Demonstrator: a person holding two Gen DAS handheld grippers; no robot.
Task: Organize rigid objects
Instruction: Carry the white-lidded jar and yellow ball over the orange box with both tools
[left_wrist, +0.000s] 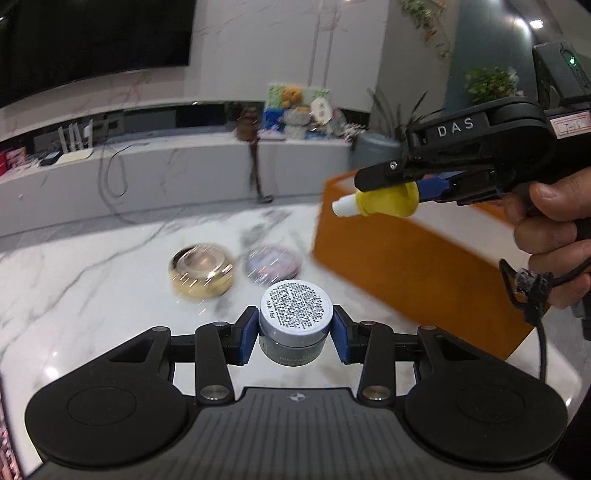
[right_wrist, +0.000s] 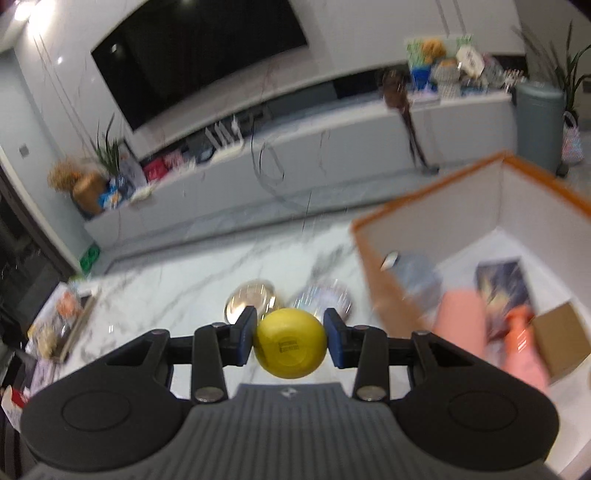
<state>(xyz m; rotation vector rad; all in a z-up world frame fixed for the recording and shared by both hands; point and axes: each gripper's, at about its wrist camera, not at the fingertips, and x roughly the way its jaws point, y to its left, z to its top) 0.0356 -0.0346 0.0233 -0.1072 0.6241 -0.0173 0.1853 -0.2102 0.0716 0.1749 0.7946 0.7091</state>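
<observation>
While clamped in separate tongs: grey jar (left_wrist: 293, 325), yellow bottle (right_wrist: 290, 345).

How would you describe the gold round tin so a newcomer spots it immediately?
Start at the orange box on the marble table. Left of it lie two flat round tins. The gold tin is the farther left, shiny and brassy, unlike its darker, patterned neighbour.

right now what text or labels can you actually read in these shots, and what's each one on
"DAS": white letters on the black body of the right gripper, left wrist view.
Dense black print on the lid of the grey jar in the left gripper: too small to read.
Partial word on the jar's side: cut off, unreadable.
Small stamp on the yellow bottle: blurred.
</observation>
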